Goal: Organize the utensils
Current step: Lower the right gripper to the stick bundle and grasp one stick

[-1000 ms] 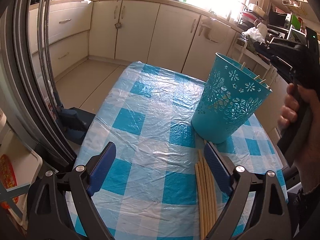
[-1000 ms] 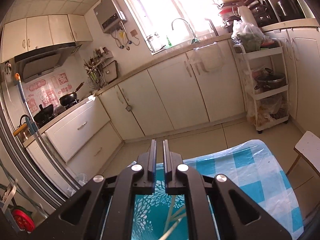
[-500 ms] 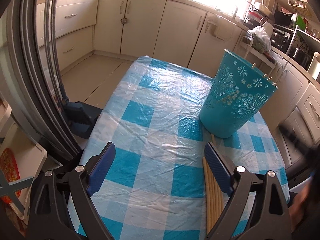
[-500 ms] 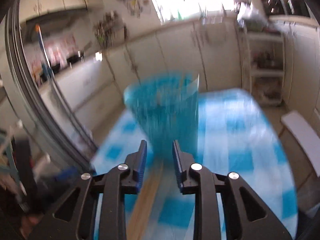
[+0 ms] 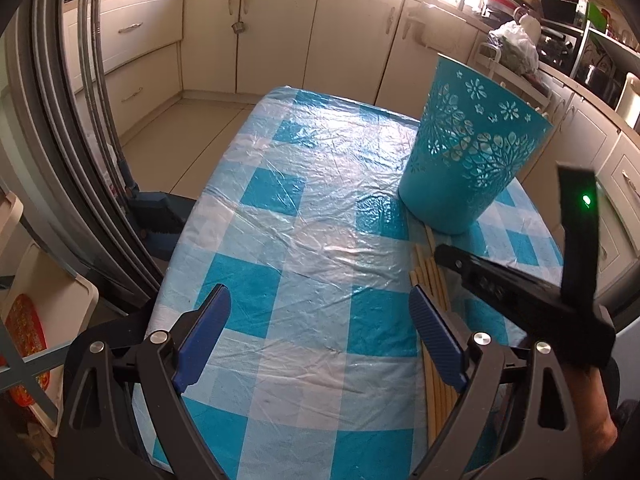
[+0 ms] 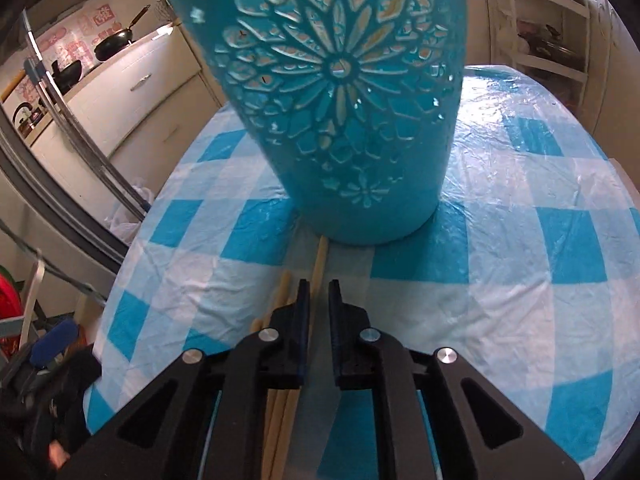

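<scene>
A teal cut-out holder (image 5: 468, 152) stands upright on the blue checked tablecloth (image 5: 312, 216), with a few wooden sticks inside. Several wooden chopsticks (image 5: 434, 292) lie flat in a bundle in front of it. My left gripper (image 5: 320, 328) is wide open and empty above the cloth, the bundle by its right finger. My right gripper (image 6: 318, 296) hovers low over the chopsticks (image 6: 320, 260), jaws a narrow gap apart, one stick showing between them. It also shows in the left wrist view (image 5: 520, 292). The holder fills the right wrist view (image 6: 344, 92).
A fridge door (image 5: 44, 140) stands left of the table, with a blue dustpan (image 5: 154, 220) on the floor. Cream cabinets (image 5: 280, 36) run along the back. A shelf cart (image 6: 540, 40) stands at the far right.
My right gripper came down from above the holder to just above the chopstick bundle and opened slightly. The left gripper stayed open, shifting only a little.
</scene>
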`<act>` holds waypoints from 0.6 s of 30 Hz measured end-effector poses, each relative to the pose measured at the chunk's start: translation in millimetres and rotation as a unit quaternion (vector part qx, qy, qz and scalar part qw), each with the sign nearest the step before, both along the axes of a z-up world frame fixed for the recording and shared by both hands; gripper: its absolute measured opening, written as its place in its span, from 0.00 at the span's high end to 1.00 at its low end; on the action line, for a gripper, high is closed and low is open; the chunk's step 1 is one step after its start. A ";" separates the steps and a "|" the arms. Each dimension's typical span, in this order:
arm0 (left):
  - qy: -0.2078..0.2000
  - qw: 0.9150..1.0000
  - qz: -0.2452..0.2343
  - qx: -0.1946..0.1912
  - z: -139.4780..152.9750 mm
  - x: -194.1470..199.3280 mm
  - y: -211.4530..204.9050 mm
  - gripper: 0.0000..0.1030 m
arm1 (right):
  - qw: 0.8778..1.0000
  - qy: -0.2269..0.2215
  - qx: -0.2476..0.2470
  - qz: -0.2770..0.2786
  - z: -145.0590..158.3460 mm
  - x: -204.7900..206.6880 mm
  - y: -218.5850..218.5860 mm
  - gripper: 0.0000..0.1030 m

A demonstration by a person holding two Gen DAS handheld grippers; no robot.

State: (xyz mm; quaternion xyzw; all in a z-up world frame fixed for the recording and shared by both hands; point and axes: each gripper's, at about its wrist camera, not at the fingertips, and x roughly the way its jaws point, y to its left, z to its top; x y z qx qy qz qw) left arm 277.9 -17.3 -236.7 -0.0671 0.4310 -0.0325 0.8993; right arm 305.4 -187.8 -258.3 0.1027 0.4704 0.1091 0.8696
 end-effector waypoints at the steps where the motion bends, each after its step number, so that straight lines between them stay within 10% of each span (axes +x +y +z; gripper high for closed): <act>1: 0.002 1.000 -0.004 0.002 -1.1 -0.2 -2.2 0.16 | 1.000 -0.002 -0.007 0.002 -0.4 2.4 2.1 0.92; 18: 0.072 0.994 -0.058 0.065 -35.1 27.6 -55.8 0.16 | 0.999 0.016 -0.004 -0.040 2.6 -59.1 -69.3 0.94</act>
